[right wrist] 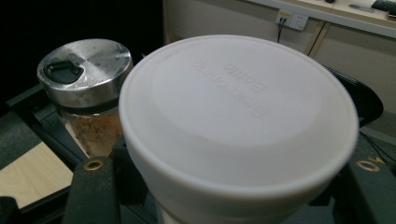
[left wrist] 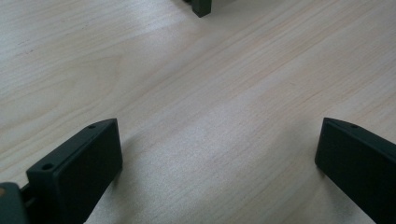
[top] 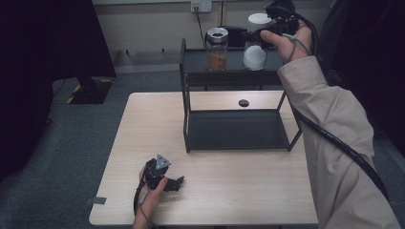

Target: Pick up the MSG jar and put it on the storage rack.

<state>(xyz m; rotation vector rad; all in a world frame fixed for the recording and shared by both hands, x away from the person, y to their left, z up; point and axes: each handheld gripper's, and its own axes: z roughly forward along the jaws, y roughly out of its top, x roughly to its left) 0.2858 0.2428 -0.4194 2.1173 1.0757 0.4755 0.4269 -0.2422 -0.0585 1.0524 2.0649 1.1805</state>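
Table (top: pixel 143 143) of pale wood carries a black two-level rack (top: pixel 236 129), and the left gripper (top: pixel 175 183) rests on the wood in front of the rack, jaws spread with bare tabletop between them. Grey carpet and a beige wall with a socket lie beyond. On the rack's top shelf, the right gripper (top: pixel 260 34) is clamped on the white-lidded jar (top: pixel 255 56), just beside a jar of brown powder (top: pixel 217 48). The right gripper view alone reveals the white lid (right wrist: pixel 238 116) closely (raised lettering on it) and the neighbour's steel cap (right wrist: pixel 84 70).
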